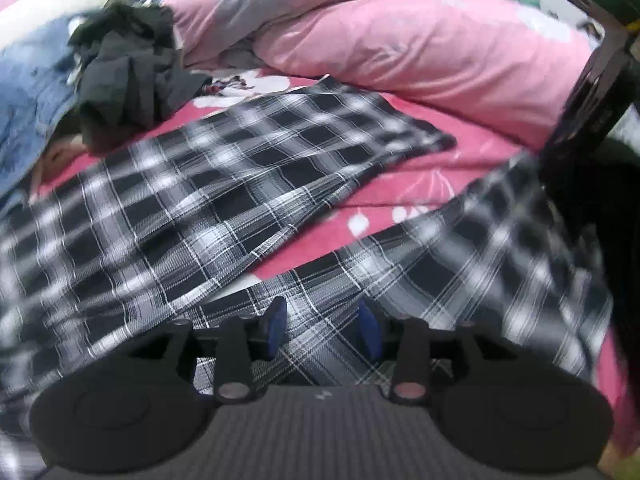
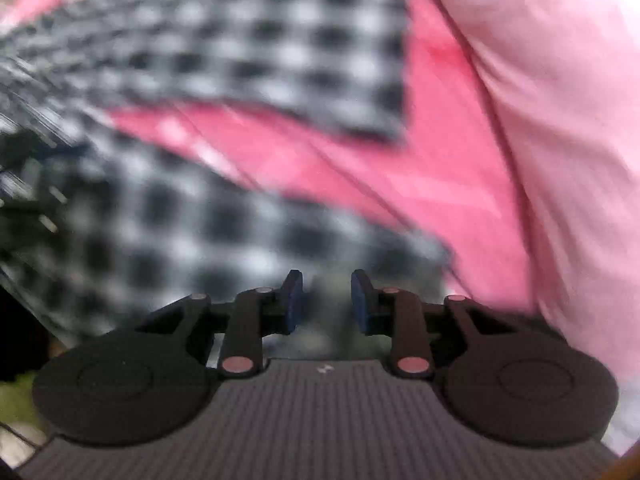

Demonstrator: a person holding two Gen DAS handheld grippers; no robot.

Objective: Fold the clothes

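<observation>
Plaid trousers (image 1: 224,184), legs apart, sheet (image 1: 400,196) between

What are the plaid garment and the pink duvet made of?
Black-and-white plaid garment: looks like thin woven cloth, matte; fine diagonal weave lines show and it lies flat. Puffy pale pink duvet: likely padded fabric with a faint sheen, judging by its soft, rounded folds.

Left gripper (image 1: 322,326): matte black linkage arms, blue finger pads (image 1: 276,326), pink pivot pins. Ribbed grey body below the pads. Right gripper (image 2: 326,300) identical.
</observation>
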